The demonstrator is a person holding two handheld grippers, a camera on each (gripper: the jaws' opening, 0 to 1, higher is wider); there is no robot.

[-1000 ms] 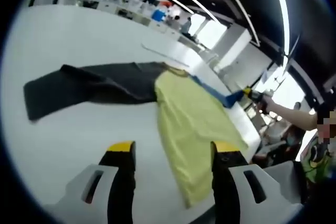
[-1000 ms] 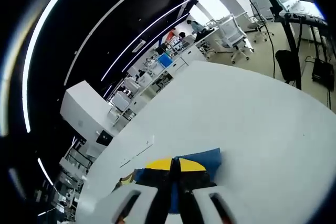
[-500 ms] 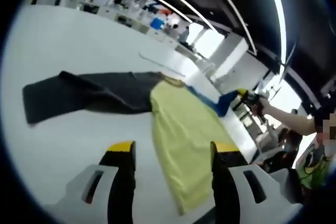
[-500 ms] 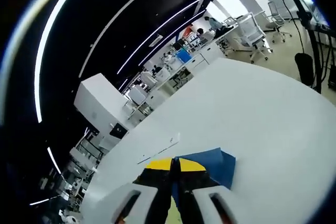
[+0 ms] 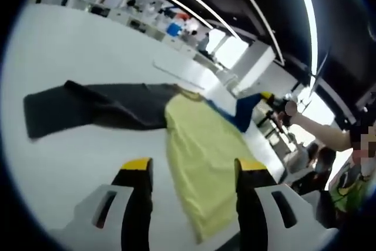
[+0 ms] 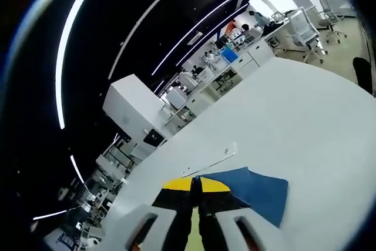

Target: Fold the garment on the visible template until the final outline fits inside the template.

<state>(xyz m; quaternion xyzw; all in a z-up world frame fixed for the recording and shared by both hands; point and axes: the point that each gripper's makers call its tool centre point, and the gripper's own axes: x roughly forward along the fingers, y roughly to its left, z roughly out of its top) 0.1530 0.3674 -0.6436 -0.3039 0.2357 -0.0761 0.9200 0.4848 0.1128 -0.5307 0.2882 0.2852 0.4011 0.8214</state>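
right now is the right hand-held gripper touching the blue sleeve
Touching. In the right gripper view the right hand-held gripper has its jaws closed on the blue sleeve, whose cloth fans out from between the tips.

Bright ceiling light strips [image 6: 176, 22], window glare [image 5: 232, 42], soft motion blur, strong fisheye bending at edges

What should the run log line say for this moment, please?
right gripper: shut on blue sleeve, lifted | left gripper: open, above yellow garment | dark garment: flat on white table
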